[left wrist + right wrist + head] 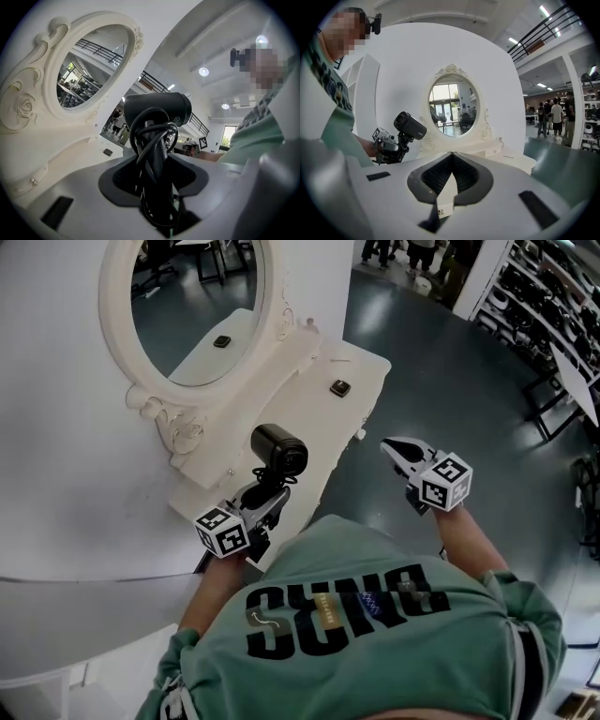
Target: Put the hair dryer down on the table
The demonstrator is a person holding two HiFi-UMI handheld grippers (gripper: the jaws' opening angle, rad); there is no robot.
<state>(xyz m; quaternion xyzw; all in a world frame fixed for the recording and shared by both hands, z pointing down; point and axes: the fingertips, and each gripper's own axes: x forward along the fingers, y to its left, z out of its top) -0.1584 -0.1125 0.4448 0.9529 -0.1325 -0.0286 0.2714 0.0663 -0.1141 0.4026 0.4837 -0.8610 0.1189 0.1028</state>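
The black hair dryer (278,451) stands upright over the front part of the white vanity table (314,413), with its cord wound round the handle. My left gripper (260,505) is shut on that handle and holds the dryer above the tabletop. In the left gripper view the barrel (157,110) rises over the jaws, and the handle and cord fill the gap of the left gripper (154,187). My right gripper (401,456) hangs to the right, off the table's edge and over the floor, shut with nothing in it. The right gripper view shows the right gripper (451,157) with its tips together, and the dryer (410,125) at left.
An oval mirror (192,306) in a carved white frame stands at the table's back, against a white wall. A small black object (340,387) lies further along the tabletop. Dark floor runs right of the table, with racks (553,315) and people at the far end.
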